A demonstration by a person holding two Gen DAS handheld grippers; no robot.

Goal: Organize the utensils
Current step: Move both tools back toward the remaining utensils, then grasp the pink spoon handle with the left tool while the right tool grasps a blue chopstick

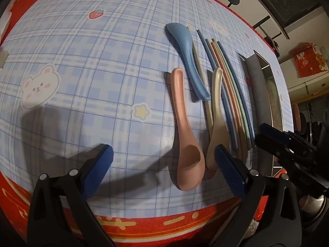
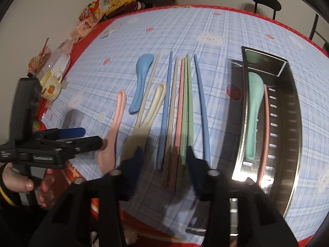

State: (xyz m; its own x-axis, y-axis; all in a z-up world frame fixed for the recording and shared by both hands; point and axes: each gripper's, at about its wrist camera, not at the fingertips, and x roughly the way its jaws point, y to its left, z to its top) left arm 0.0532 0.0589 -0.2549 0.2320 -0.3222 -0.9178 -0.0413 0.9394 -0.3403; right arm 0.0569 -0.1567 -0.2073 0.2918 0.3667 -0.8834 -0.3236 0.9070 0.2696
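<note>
On the blue checked cloth lie a pink spoon (image 1: 183, 135), a cream spoon (image 1: 217, 111), a blue spoon (image 1: 189, 61) and a row of coloured chopsticks (image 1: 230, 94). My left gripper (image 1: 164, 162) is open, with the pink spoon's bowl between its fingers and untouched. In the blurred right wrist view my right gripper (image 2: 164, 164) is partly closed and straddles the near ends of the chopsticks (image 2: 178, 113); its left pad stands apart from them. A steel tray (image 2: 296, 113) on the right holds a green spoon (image 2: 254, 113) and one pink chopstick (image 2: 265, 133).
A cream cup (image 2: 51, 86), a clear box and snack packets line the table's far left edge. A black stool (image 2: 265, 0) stands beyond the table. A hand (image 2: 26, 177) holds the left gripper (image 2: 92, 139) over the red cloth border.
</note>
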